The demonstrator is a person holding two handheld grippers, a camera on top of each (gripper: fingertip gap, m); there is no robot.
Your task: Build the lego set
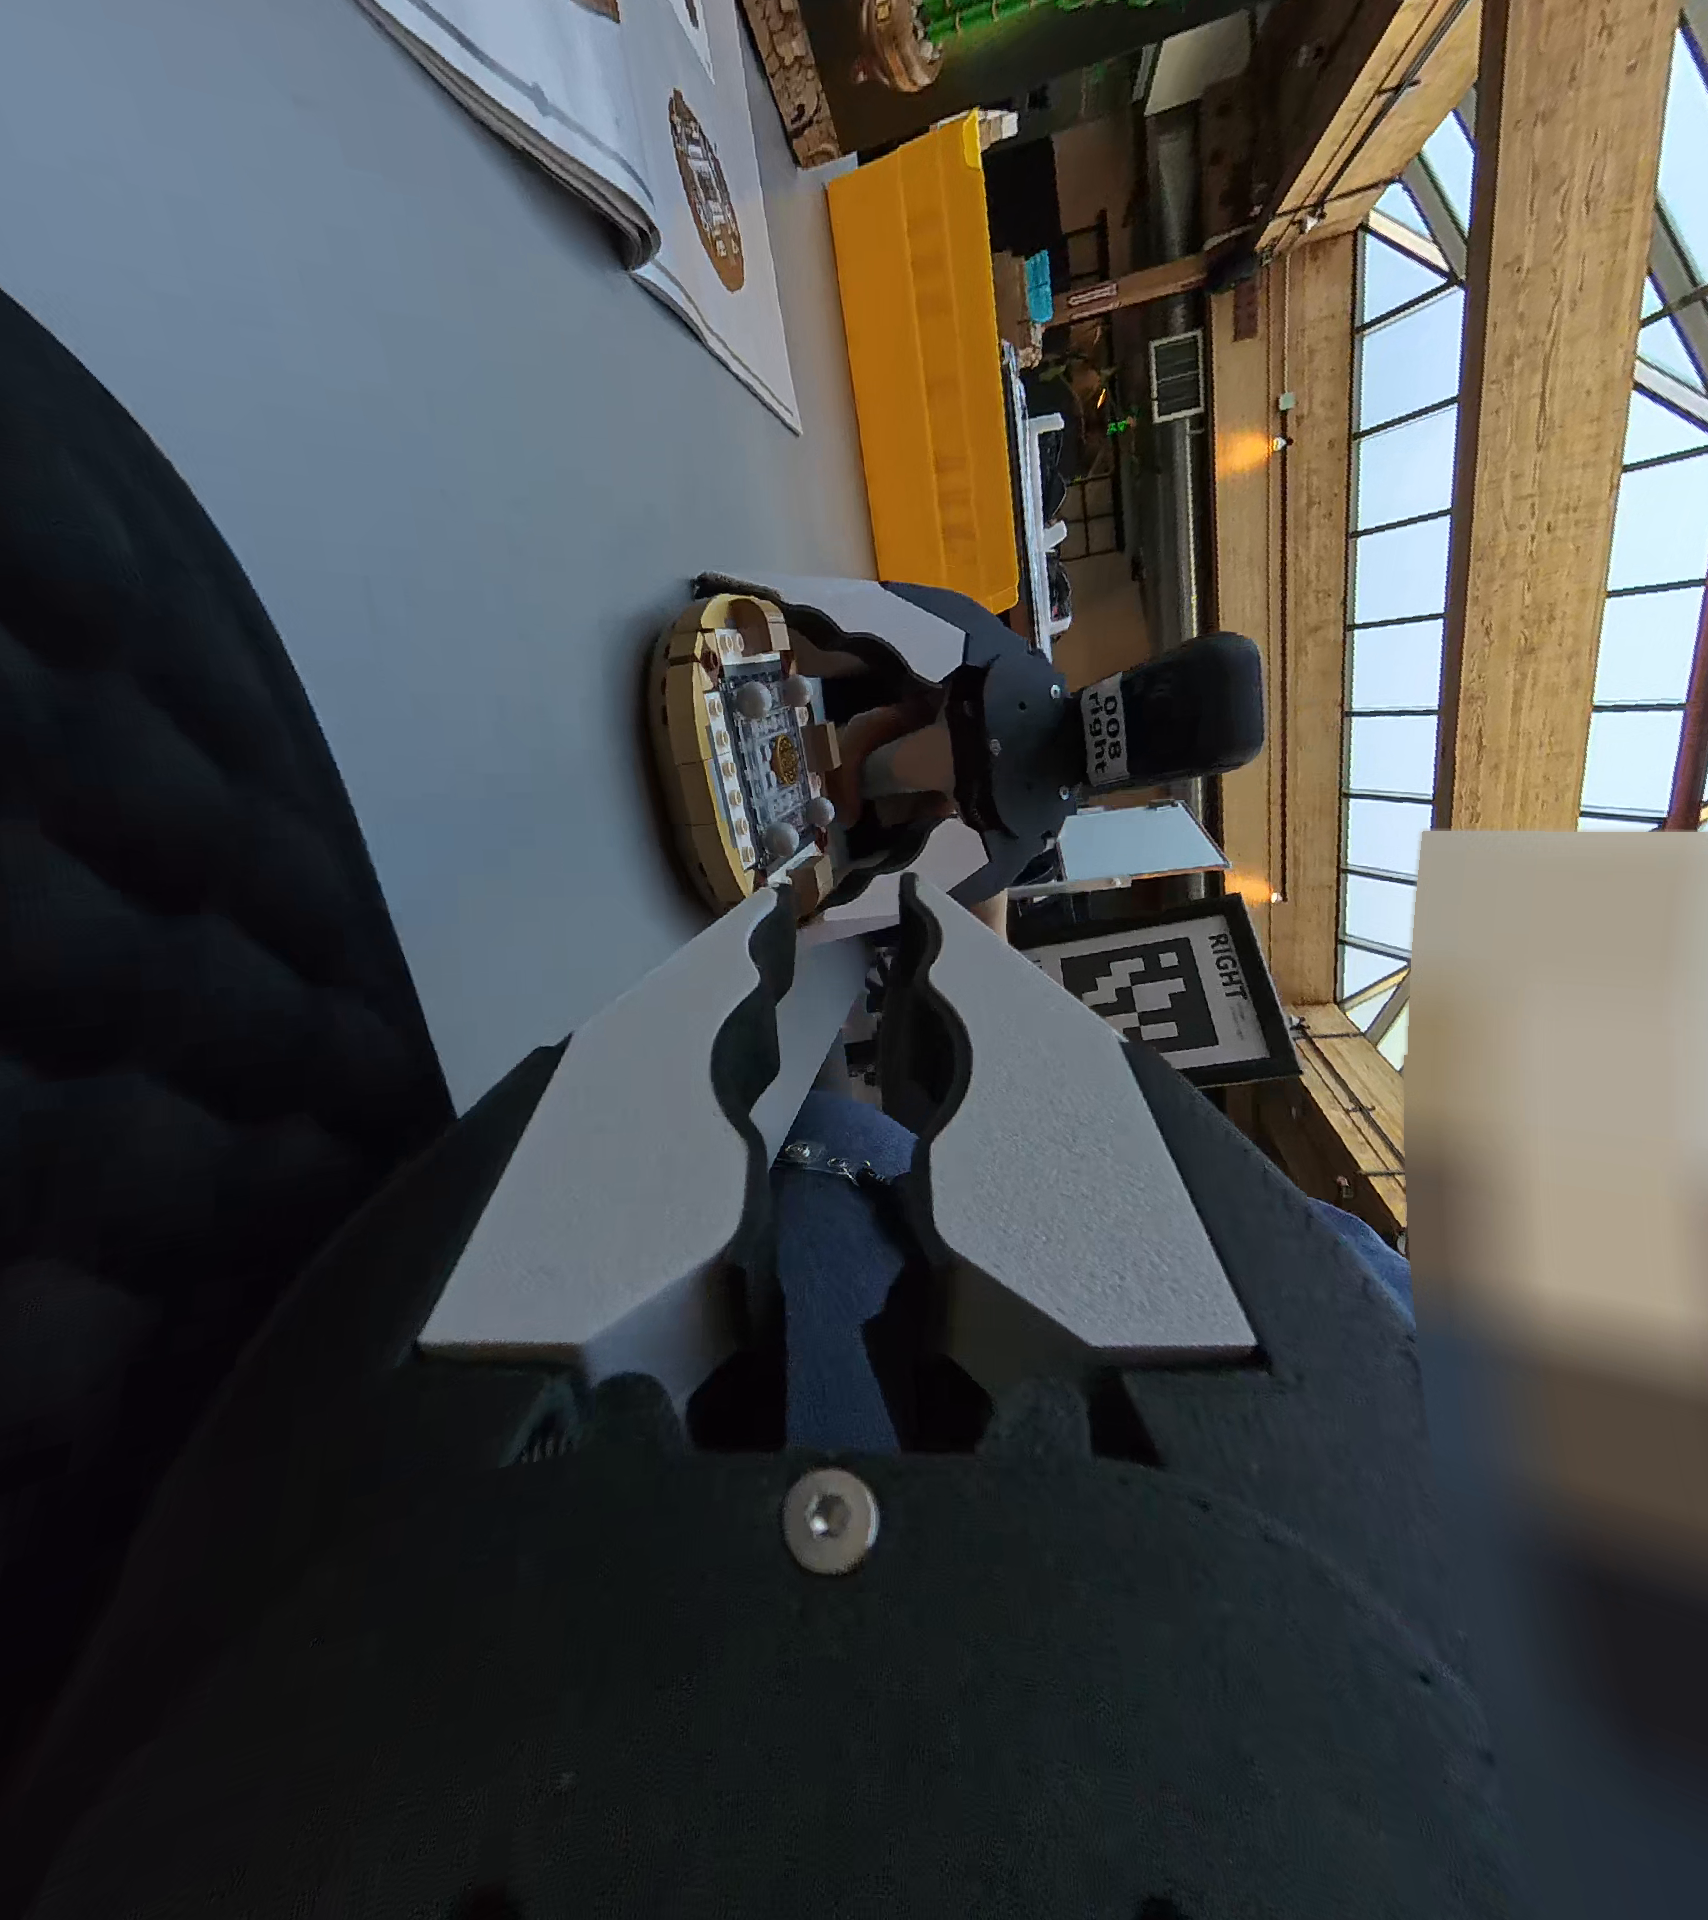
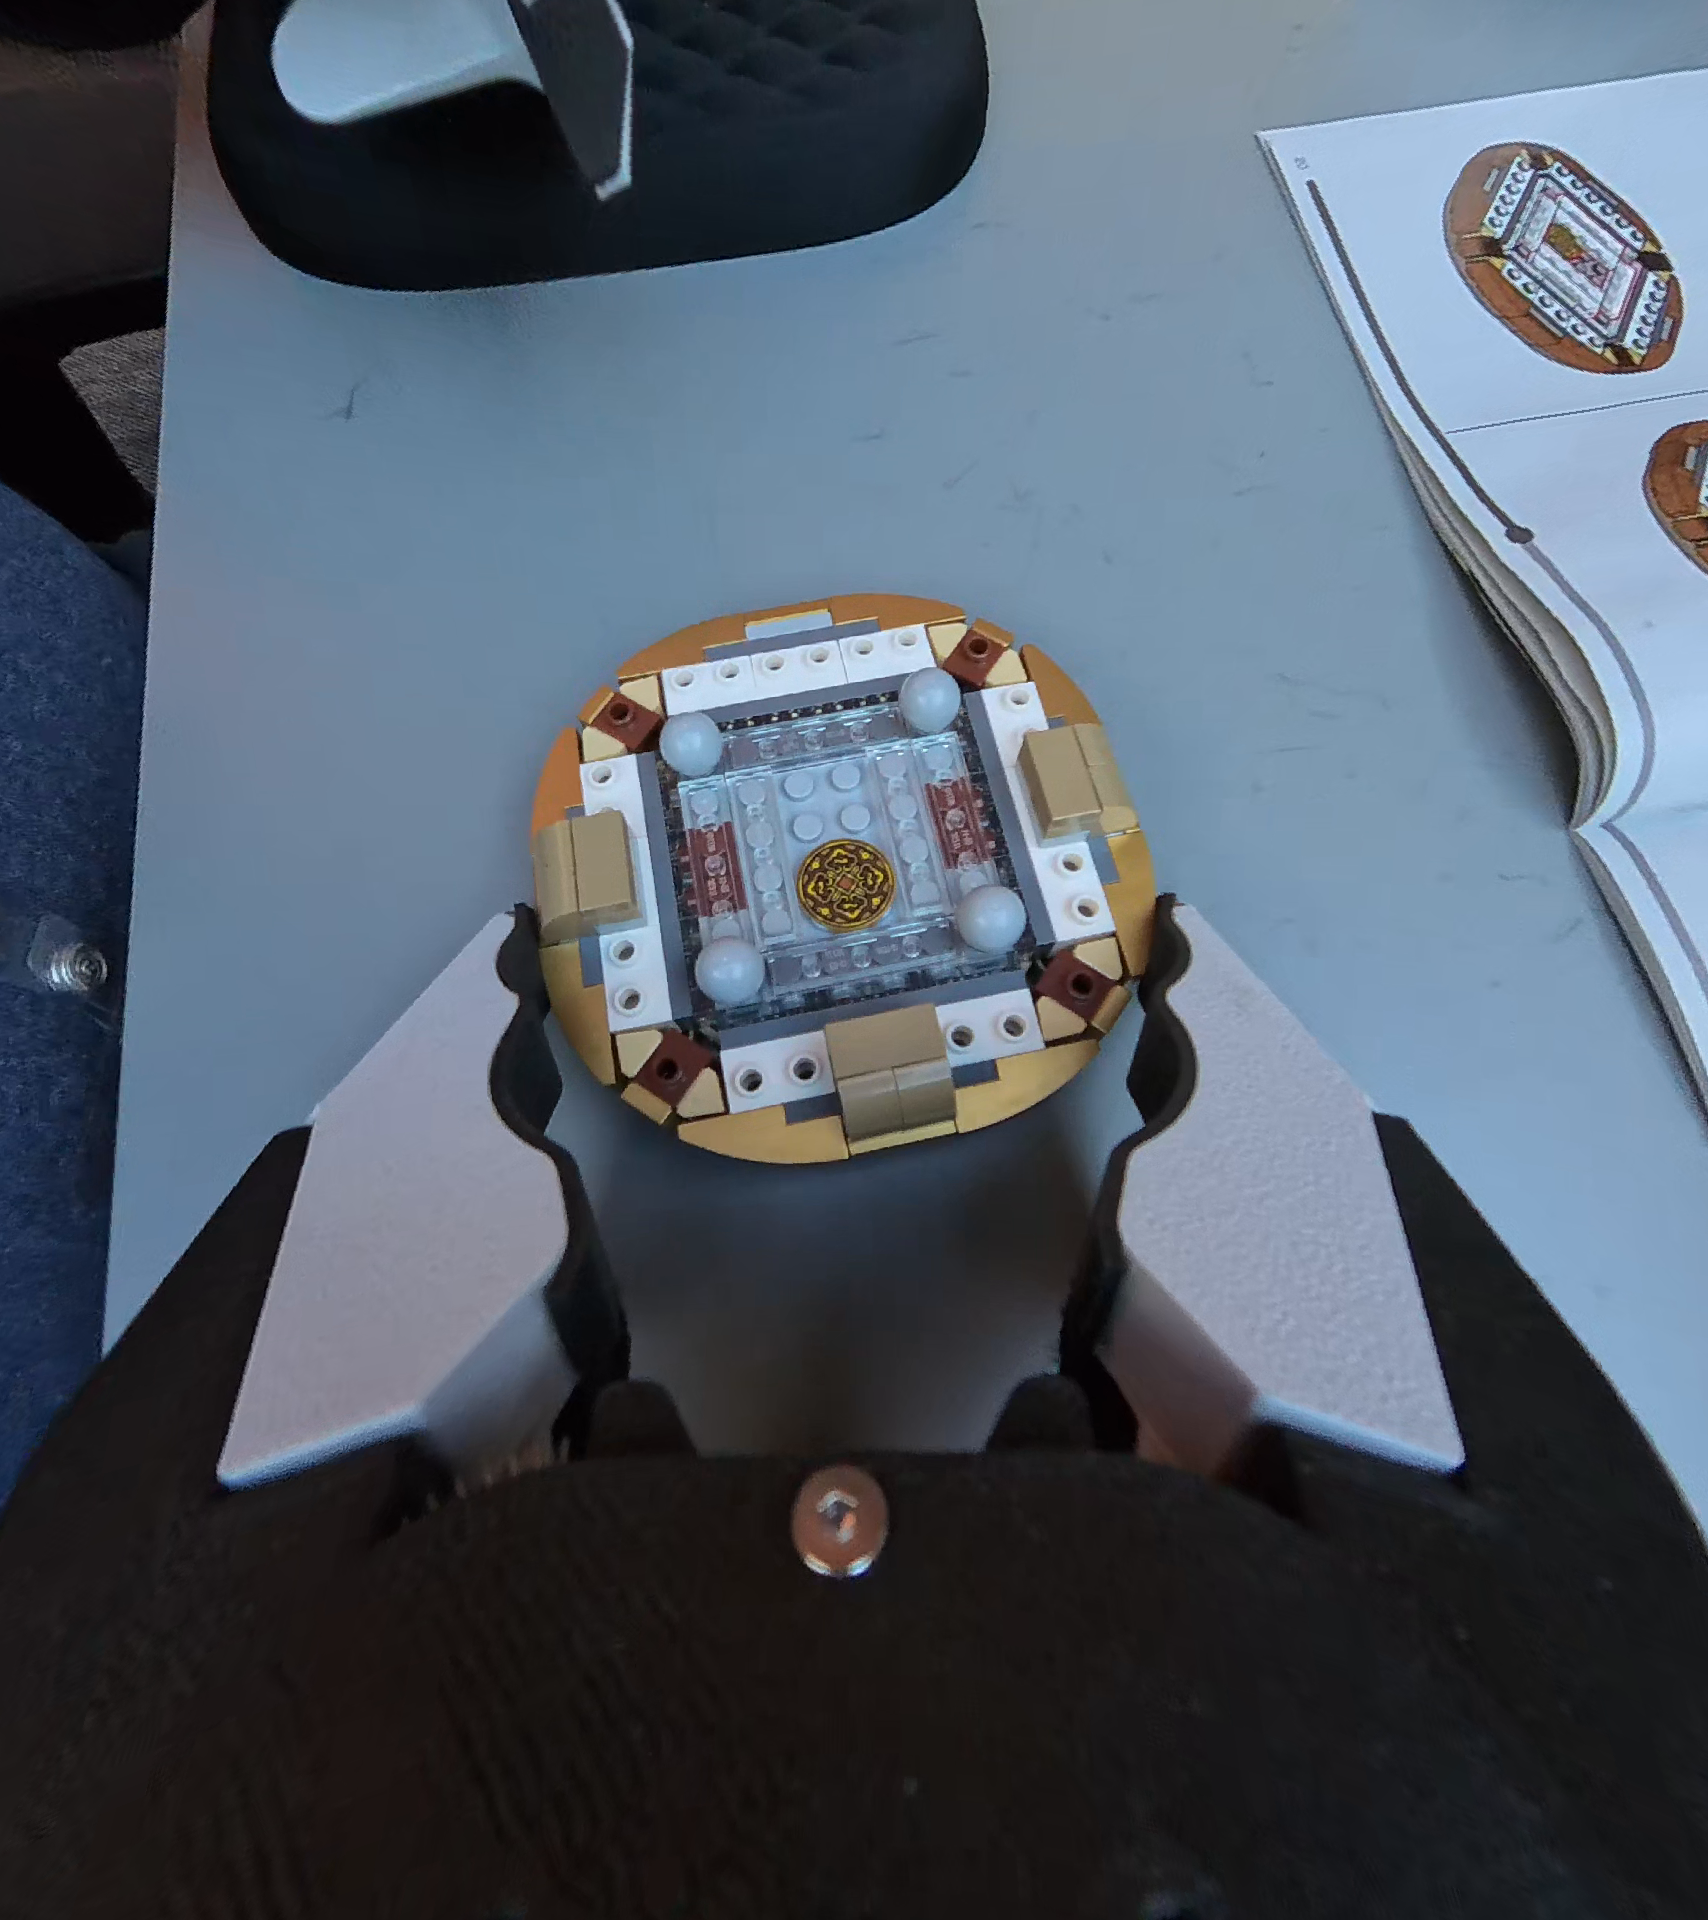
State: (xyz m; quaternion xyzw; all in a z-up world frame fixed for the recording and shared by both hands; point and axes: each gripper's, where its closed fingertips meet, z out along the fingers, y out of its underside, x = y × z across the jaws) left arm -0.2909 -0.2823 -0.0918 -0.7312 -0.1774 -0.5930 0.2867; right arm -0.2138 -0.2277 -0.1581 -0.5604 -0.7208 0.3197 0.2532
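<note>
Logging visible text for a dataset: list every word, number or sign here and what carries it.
I won't quote writing; these carry it:
White label around a black handle: legible.
Framed marker card: legible word beside a pattern.
Instruction booklet: page number, too small.
Yellow bin: embossing, too faint.

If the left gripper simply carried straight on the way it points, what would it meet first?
Most likely the near edge of the round gold-rimmed lego build, just beyond the left gripper fingertips; the right gripper straddles that build. Depth is hard to judge.
</note>
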